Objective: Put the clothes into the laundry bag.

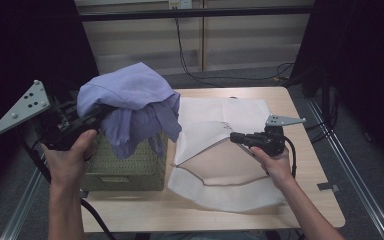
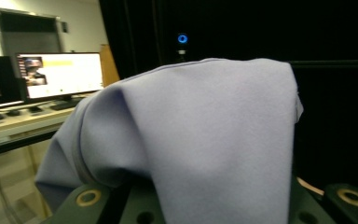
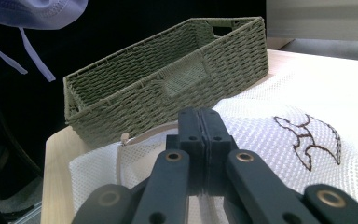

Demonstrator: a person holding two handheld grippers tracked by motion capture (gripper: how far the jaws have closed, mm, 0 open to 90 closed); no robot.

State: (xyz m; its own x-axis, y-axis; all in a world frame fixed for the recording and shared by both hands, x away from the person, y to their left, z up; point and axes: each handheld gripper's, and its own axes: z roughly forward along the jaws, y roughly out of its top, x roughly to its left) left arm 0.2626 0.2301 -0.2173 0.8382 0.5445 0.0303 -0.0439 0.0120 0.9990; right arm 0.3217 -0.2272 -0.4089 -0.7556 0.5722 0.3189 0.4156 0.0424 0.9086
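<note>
**Lavender garment lifted above basket, mesh bag held open**

The pale wooden table (image 1: 310,165) carries a white mesh laundry bag (image 1: 230,192) at centre and a green woven basket (image 1: 125,162) at nine o'clock. A bunched lavender cloth garment (image 1: 130,97) hangs above the basket, gripped by the left gripper (image 1: 92,116), probably bound for the bag. The right gripper (image 1: 236,137), jaws clamped together, seemingly pinches the bag's edge to raise its mouth.

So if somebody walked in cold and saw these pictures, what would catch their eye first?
Most likely the lilac garment, bunched up and held aloft by the left tool over the green woven basket at the table's left side. Next, the white mesh laundry bag spread across the middle of the table, with the right tool pinching its upper layer so the mouth gapes toward the basket.
</note>
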